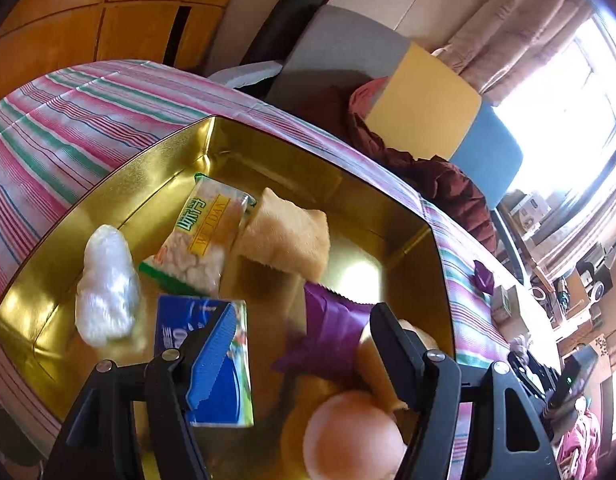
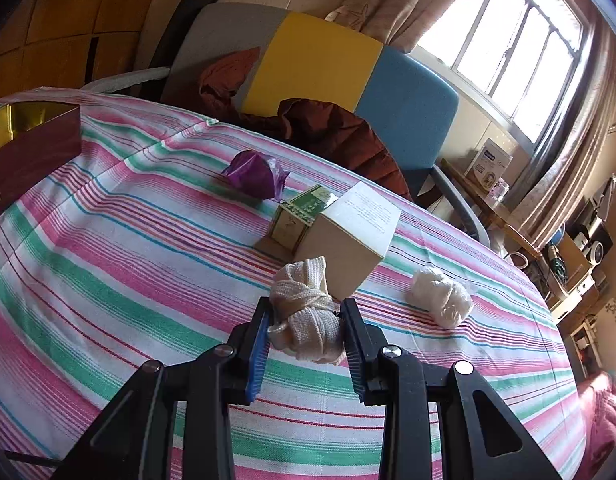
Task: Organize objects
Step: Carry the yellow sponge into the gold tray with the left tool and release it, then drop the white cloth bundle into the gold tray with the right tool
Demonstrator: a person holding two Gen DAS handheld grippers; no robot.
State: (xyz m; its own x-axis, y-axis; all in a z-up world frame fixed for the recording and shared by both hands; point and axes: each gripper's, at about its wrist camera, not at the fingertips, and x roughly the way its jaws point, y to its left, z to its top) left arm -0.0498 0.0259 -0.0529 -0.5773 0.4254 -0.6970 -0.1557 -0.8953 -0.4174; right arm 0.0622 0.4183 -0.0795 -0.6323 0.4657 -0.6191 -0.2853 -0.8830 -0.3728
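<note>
One gold tin (image 1: 108,184) holds, as far as the blurred near end allows, seven items: one white plastic-wrapped bundle (image 1: 106,284), one green-edged snack packet (image 1: 200,236), one tan pastry (image 1: 286,236), one blue packet (image 1: 232,364), one purple packet (image 1: 331,332), one round bun (image 1: 351,432) and one beige piece (image 1: 377,364). The striped cloth (image 2: 108,264) carries two boxes, one green (image 2: 304,210) and one plain (image 2: 347,236), one purple wrapper (image 2: 256,176), one white bundle (image 2: 439,296) and one knotted webbing bundle (image 2: 304,312).
</note>
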